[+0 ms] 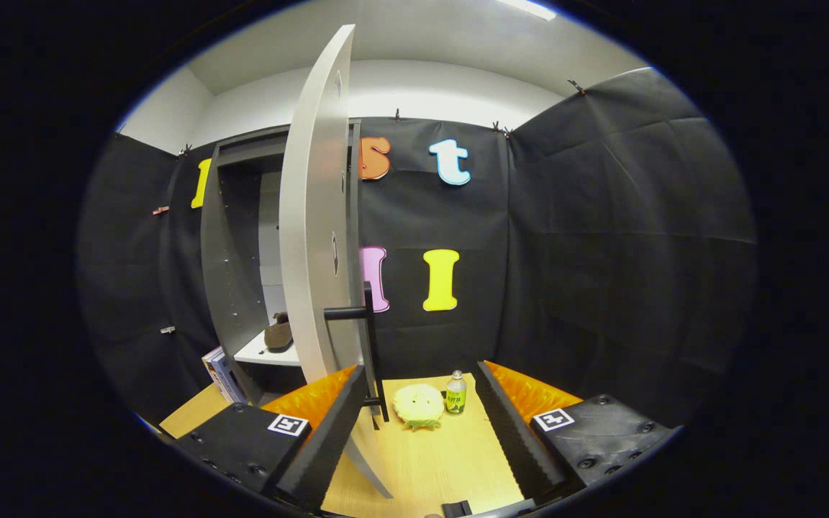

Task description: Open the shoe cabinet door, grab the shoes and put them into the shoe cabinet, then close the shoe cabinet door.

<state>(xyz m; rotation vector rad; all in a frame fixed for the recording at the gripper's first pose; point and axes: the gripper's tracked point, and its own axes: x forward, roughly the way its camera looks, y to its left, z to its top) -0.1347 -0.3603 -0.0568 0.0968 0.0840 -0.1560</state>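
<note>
The grey shoe cabinet stands against the booth wall with its pale door swung wide open, seen almost edge-on. A brown shoe rests on the white shelf inside. The door's black bar handle stands upright just ahead of my left finger. My gripper is open, and the door's lower edge and handle lie between the fingers, close to the left one. The right finger is well apart from the door, and neither finger presses on anything.
On the wooden surface beyond the fingers sit a yellow, flower-like soft object and a small green bottle. A few books or boxes lean at the cabinet's foot on the left.
</note>
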